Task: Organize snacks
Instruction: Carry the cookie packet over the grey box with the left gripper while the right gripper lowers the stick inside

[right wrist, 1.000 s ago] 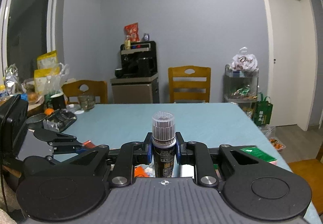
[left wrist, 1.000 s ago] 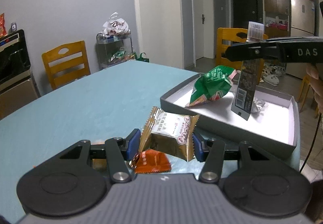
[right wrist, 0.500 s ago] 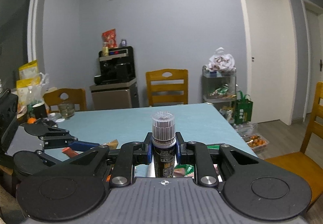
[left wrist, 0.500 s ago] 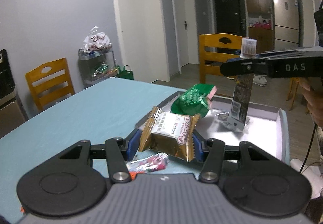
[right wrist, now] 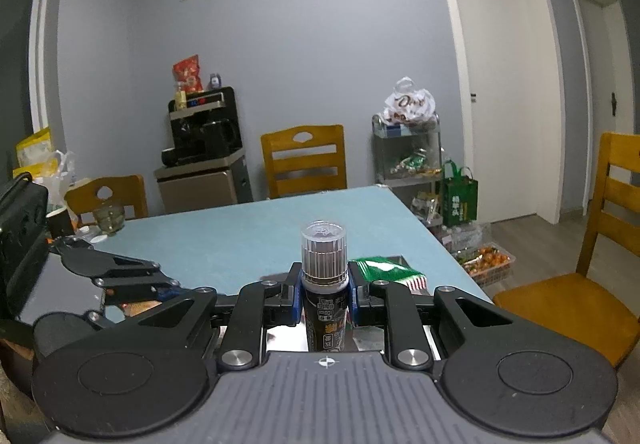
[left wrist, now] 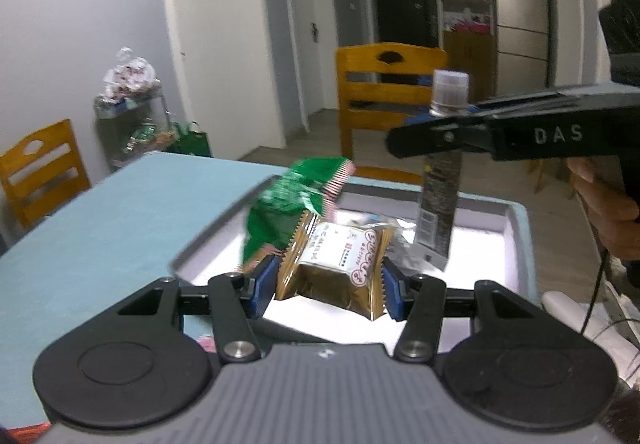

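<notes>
My left gripper [left wrist: 328,286] is shut on a gold-and-white snack packet [left wrist: 340,264] and holds it over the near edge of the grey tray [left wrist: 520,240] with a white inside. A green snack bag [left wrist: 292,203] lies in the tray behind it. My right gripper [right wrist: 323,298] is shut on a dark pouch with a clear screw cap [right wrist: 323,284]. In the left wrist view that pouch [left wrist: 438,203] hangs upright over the tray's right half, held at the neck. A silvery wrapper [left wrist: 400,240] lies in the tray beneath.
The table has a light blue cloth [left wrist: 100,228]. Wooden chairs [left wrist: 388,91] stand around it. A wire rack with snack bags [right wrist: 408,151] and a coffee machine cabinet [right wrist: 204,163] stand by the wall. A glass and a cup [right wrist: 106,217] sit at the table's far left.
My left gripper has carried the gold packet forward and right, from above the cloth to over the tray. The right gripper with the pouch has swung right, staying over the tray.
</notes>
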Tool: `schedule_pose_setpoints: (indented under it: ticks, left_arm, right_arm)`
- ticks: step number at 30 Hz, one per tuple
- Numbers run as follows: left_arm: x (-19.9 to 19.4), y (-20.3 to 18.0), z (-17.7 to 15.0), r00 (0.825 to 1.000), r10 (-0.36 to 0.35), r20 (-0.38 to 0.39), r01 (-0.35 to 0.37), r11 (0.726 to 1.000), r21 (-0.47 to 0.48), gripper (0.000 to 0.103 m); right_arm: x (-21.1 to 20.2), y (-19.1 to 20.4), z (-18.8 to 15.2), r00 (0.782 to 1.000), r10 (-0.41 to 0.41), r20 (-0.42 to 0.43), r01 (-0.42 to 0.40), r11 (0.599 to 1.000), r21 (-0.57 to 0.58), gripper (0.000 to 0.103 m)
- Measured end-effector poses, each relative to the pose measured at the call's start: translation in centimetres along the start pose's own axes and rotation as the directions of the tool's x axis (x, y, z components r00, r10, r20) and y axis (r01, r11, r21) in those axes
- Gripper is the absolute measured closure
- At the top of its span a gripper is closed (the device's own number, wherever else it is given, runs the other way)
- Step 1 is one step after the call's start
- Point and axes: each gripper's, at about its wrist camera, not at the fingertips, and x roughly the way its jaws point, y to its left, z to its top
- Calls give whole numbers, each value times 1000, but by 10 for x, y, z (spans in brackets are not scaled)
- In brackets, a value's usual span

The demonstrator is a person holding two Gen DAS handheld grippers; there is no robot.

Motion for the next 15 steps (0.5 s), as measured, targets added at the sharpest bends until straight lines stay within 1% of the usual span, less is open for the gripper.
schedule_pose_setpoints:
  ticks: [6, 10, 15]
  left_arm:
    - [27, -20, -2, 997, -58, -55, 58, 998, 5, 51]
    - [41, -25, -6, 993, -78, -83, 78, 997, -9, 51]
    - [50, -24, -10, 990, -91, -112, 90, 996, -15, 51]
  right_arm:
    - [-1, -15, -9, 998, 44, -36, -41, 997, 62, 80]
    - [-4, -22, -19, 994, 91, -62, -86, 992, 89, 80]
    - [-1, -32, -30, 990, 104, -97, -91, 987, 129, 80]
